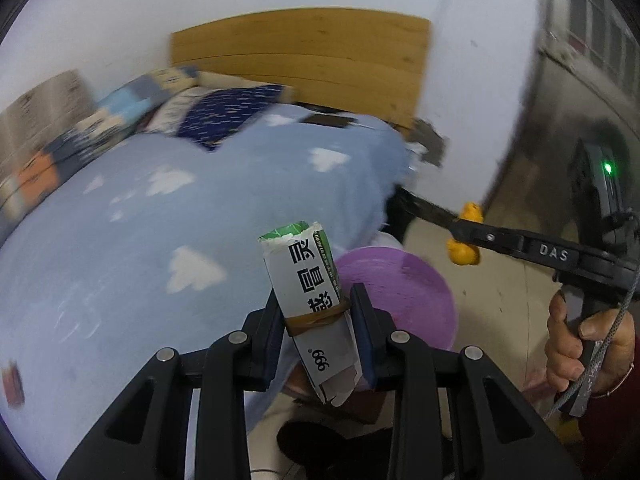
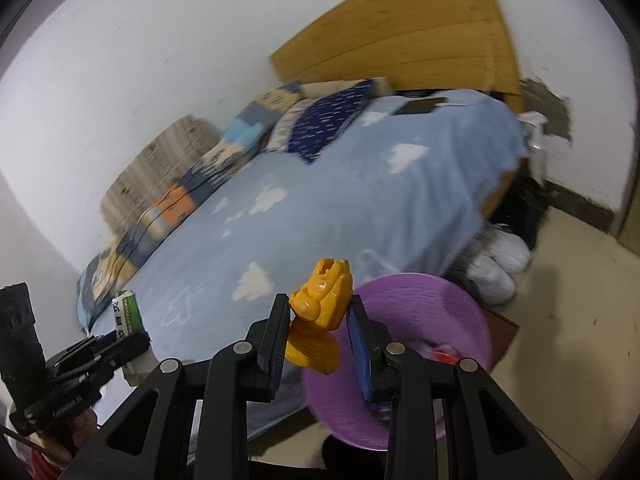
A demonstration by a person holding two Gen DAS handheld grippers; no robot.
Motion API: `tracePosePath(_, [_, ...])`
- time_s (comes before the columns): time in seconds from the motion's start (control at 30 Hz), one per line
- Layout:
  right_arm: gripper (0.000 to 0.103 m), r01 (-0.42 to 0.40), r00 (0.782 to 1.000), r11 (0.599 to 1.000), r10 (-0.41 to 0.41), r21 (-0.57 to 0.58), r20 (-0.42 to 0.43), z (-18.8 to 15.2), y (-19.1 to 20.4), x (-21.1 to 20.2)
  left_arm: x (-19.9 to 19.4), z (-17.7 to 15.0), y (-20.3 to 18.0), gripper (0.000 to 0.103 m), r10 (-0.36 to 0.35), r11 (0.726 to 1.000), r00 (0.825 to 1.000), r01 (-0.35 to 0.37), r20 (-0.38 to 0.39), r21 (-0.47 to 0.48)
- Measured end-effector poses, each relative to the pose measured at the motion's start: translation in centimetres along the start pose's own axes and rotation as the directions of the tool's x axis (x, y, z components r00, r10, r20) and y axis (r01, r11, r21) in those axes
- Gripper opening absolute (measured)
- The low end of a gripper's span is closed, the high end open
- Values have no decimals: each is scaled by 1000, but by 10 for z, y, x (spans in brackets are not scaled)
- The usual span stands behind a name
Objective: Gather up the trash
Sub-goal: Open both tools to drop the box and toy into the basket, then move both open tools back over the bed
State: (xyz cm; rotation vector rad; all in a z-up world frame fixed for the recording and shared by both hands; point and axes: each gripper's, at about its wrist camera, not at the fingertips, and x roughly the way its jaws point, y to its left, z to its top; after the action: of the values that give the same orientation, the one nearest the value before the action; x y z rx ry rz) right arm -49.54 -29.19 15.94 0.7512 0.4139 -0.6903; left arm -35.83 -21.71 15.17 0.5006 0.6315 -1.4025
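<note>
Two pieces of trash are in hand. The left tongs (image 1: 316,320) clamp a white-and-green carton (image 1: 310,296) at lower centre of the left view; the right tongs (image 2: 320,320) pinch a yellow plastic toy (image 2: 320,312). Both hang over the purple basin (image 2: 420,308) on the floor beside the bed (image 2: 320,208). This looks like the carrying step; next, I judge, each piece must be brought squarely above the basin's opening before the tongs let go.

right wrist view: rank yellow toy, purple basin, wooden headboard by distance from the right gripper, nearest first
1. yellow toy: clamped in the right gripper.
2. purple basin: just beyond, lower right, on the floor by the bed.
3. wooden headboard: farthest, upper right, against the wall.
</note>
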Motion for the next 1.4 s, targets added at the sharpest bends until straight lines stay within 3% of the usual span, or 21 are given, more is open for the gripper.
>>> tracePosePath(0.2, [31,27,999,996,-29,81,20,5,-39,-8,44,24,-44,33,-92,992,992,98,-83,75])
tracePosePath(0.27, [32,24,1000,994,-25,105,10,5,-47,-5,55,29,-49,57,-91,991,990,100,-111,86])
tracePosePath(0.33, [41,32,999,992,-32,118,1,4,-54,-1,57,32,-48,59,-78,994,992,85,-103,72])
tracePosePath(0.43, [42,31,999,989,-32,143,7,5,-60,0,53,30,-42,59,-84,995,992,88,-98,46])
tracePosePath(0.67, [43,1,1000,993,-2,120,6,9,-49,4,21,7,2,59,-3,999,999,1,-55,-34])
tracePosePath(0.8, [43,-63,997,996,65,60,-39,7,-9,21,-14,-21,43,59,107,990,994,-109,-28,-91])
tracePosePath(0.9, [43,-111,990,994,112,6,-84,5,29,38,-51,-49,87,59,192,964,981,-192,-15,-182])
tracePosePath(1.03, [45,-190,970,977,171,-102,-172,-1,101,68,-115,-88,154,59,314,891,949,-291,11,-350])
tracePosePath(1.1, [46,-230,958,960,194,-158,-213,-7,142,81,-151,-112,188,59,378,837,925,-333,20,-433])
tracePosePath(1.27, [49,-354,902,903,261,-242,-345,-29,246,118,-238,-177,260,59,537,681,843,-429,7,-593])
tracePosePath(1.4, [49,-421,854,857,264,-297,-448,-55,317,149,-292,-238,310,60,649,530,759,-500,-52,-685])
